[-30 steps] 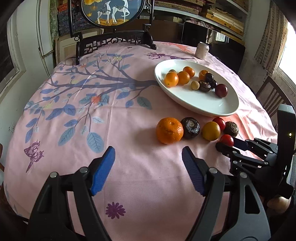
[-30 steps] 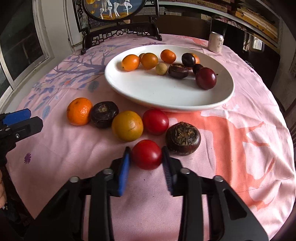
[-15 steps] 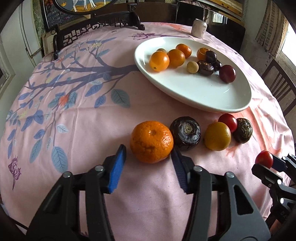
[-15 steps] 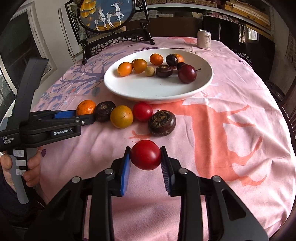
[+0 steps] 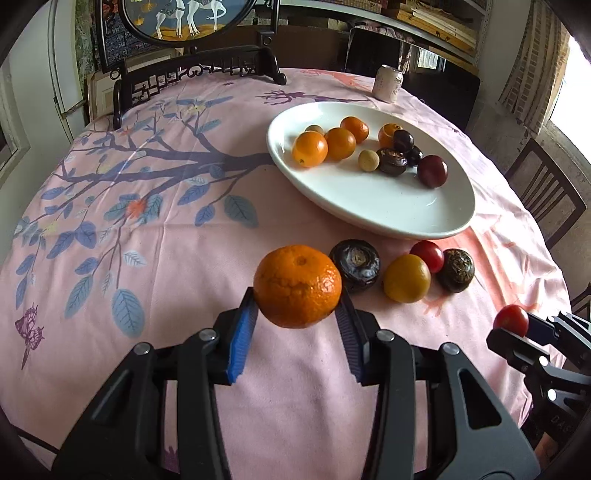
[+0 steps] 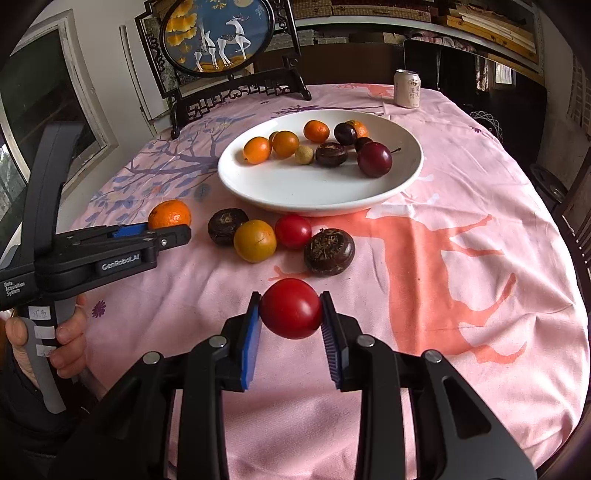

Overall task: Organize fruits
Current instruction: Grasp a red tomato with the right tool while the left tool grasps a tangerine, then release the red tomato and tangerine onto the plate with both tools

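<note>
A round table in a pink cloth (image 5: 155, 258) printed with a blue-leaved branch fills the space ahead of the tool. Beyond its far edge stands a dark carved stand (image 6: 236, 92) bearing a round deer picture (image 6: 218, 33). A pale can (image 6: 407, 88) sits far ahead to the right. Shelves (image 5: 436, 26) line the wall behind. A dark wooden chair (image 5: 546, 192) stands to the right, where bright daylight enters; a white-framed window (image 6: 48, 92) lies left.
</note>
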Tool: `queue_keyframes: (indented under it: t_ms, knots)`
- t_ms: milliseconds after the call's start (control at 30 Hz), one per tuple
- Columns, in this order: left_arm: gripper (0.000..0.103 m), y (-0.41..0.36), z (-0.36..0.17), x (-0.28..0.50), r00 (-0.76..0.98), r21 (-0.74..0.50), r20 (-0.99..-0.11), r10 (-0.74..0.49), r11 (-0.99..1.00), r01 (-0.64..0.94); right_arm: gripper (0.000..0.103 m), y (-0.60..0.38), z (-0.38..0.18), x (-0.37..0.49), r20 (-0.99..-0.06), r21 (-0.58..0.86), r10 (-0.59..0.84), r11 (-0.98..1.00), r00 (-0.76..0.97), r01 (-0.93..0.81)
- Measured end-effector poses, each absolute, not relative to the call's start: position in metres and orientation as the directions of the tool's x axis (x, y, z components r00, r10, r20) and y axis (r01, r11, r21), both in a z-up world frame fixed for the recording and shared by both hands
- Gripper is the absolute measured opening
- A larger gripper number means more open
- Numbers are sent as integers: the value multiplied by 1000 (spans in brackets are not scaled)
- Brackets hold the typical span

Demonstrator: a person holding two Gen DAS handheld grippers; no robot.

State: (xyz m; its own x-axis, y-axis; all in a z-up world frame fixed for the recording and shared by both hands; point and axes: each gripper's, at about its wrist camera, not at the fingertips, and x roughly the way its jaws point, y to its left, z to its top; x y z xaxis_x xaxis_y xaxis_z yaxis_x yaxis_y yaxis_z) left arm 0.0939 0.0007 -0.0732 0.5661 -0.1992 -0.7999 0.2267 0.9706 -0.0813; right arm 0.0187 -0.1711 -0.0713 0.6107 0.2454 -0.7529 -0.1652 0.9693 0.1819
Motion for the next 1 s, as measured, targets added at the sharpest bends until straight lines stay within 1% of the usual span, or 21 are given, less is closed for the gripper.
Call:
queue_keyframes:
  t_ms: [300, 533, 667, 800, 900, 1000]
  knots:
    - [43, 13, -62, 44, 567, -134, -779, -267, 955, 265, 32, -169, -73, 16, -751, 194, 255, 967, 609, -167]
    - [43, 2, -47, 50, 578, -132, -766, -281, 949, 286, 32, -174, -70, 24, -749, 202, 262, 965, 609, -167]
    - [43, -12, -30, 78, 595, -117, -756, -272, 951, 285, 32, -180, -48, 49, -719, 173, 249, 968, 649, -180]
    - [43, -34, -18, 135, 574, -114, -775, -264, 952, 284, 32, -182, -31, 92, -694, 113, 221, 973, 686, -199]
    - [44, -52, -22, 177, 552, -96, -797, -244, 954, 284, 32, -185, -35, 131, -715, 89, 204, 975, 669, -202]
    - [44, -69, -37, 206, 505, -92, -831, -233, 953, 289, 32, -188, -53, 166, -765, 120, 229, 969, 602, -216]
